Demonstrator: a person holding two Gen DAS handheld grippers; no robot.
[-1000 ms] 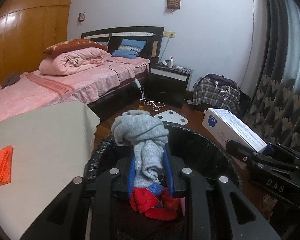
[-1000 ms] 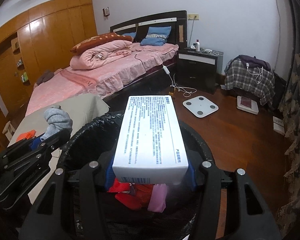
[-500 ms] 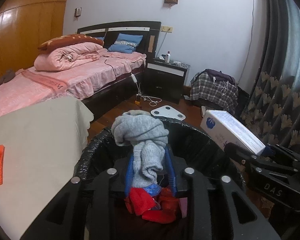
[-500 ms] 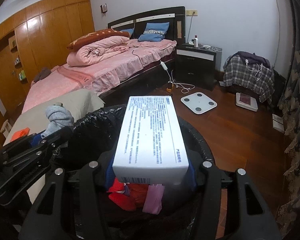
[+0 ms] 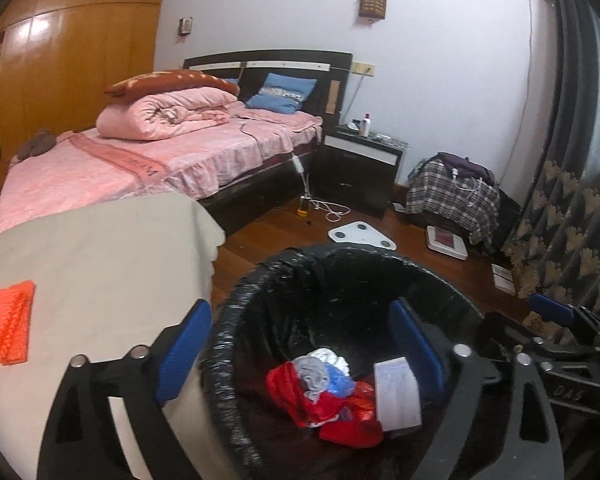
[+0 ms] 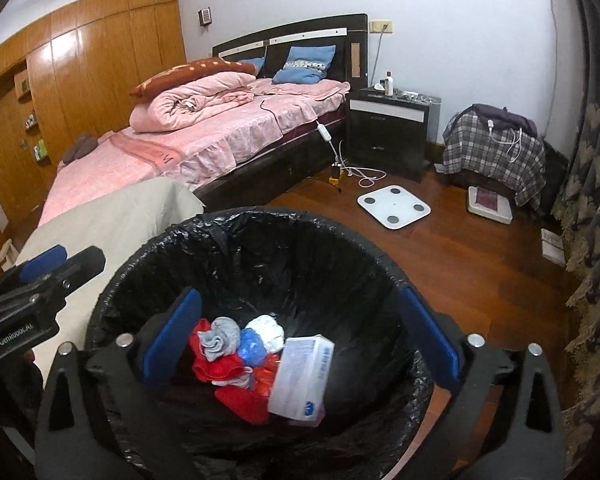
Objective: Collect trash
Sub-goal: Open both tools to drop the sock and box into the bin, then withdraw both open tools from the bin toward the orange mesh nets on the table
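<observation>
Both the left gripper (image 5: 300,344) and the right gripper (image 6: 300,336) are matte black frames with blue finger pads (image 6: 174,330), silver round screws and white lettering on their sides

1. The left wrist view looks down over the trash bin (image 5: 340,280) from close by, toward the bed (image 5: 160,160).
2. The right wrist view sits just beside it, facing likewise.
3. Both share the bin, bed and white scale (image 6: 394,206).
</observation>
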